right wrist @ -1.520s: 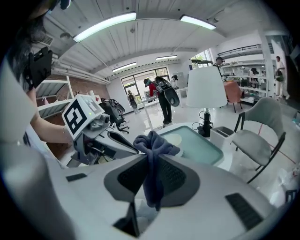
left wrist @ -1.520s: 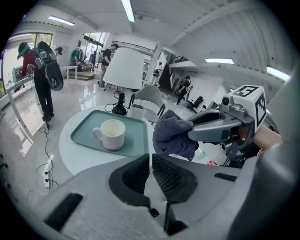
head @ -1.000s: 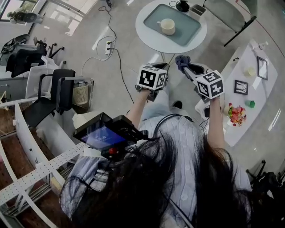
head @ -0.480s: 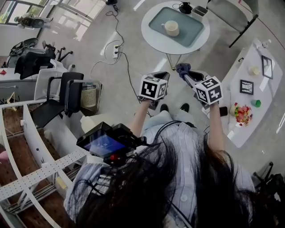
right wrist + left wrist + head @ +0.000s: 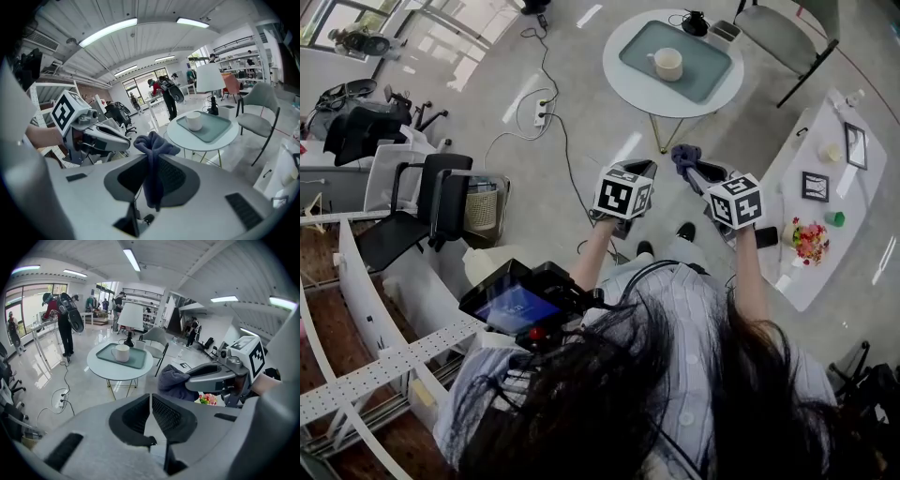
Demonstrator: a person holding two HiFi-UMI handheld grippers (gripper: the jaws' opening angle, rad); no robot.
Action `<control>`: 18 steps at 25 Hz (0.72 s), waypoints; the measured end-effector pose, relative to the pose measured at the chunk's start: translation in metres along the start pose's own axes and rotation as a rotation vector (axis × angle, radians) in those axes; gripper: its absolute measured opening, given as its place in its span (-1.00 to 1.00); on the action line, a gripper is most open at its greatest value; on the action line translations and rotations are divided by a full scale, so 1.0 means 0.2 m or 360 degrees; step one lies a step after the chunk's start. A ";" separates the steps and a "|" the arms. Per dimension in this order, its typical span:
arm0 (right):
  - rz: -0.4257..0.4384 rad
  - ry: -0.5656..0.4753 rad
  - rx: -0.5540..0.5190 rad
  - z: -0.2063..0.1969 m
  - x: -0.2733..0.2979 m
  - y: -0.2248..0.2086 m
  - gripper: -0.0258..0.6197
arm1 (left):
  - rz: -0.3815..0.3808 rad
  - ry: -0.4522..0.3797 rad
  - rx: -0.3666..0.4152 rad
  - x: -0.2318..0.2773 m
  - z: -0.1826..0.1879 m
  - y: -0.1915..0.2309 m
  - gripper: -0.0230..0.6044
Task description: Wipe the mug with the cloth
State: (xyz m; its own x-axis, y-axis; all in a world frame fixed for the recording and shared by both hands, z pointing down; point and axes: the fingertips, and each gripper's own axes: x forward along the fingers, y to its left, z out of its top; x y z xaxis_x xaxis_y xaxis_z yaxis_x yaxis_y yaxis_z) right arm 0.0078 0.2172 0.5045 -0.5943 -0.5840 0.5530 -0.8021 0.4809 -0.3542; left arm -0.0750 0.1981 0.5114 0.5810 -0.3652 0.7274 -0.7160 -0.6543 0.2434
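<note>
A cream mug stands on a teal tray on a round white table some way ahead; it also shows as the mug in the left gripper view and the mug in the right gripper view. My right gripper is shut on a dark blue cloth, bunched above the jaws as the cloth and the cloth. My left gripper is shut with nothing in it. Both are held in the air well short of the table.
A grey chair stands behind the round table. A long white table with frames and small items is at the right. An office chair, a basket and floor cables lie to the left. People stand far off.
The person has walked forward toward the round table; both grippers keep their pose, the cloth still held in the right one.
</note>
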 end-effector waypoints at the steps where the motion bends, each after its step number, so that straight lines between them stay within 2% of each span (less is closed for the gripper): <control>1: -0.0007 0.0000 0.0002 0.00 0.00 0.02 -0.65 | -0.0003 -0.0006 0.0000 -0.01 -0.01 0.01 -0.83; 8: -0.0046 -0.0004 -0.0029 0.01 0.02 0.22 -0.65 | -0.0041 -0.0062 -0.0022 -0.17 -0.08 0.05 -0.83; 14: -0.0063 0.0018 -0.0062 -0.05 0.03 0.29 -0.65 | -0.0038 -0.0096 -0.0043 -0.19 -0.16 0.07 -0.83; 18: -0.0091 0.0011 -0.0082 -0.03 0.03 0.43 -0.65 | -0.0058 -0.0136 -0.0080 -0.32 -0.20 0.12 -0.83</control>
State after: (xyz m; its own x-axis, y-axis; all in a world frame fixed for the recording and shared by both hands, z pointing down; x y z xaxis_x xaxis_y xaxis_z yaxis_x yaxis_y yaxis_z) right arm -0.0636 0.2593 0.4828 -0.5468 -0.6072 0.5764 -0.8307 0.4796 -0.2827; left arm -0.1438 0.2321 0.4960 0.6364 -0.3984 0.6605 -0.7111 -0.6349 0.3021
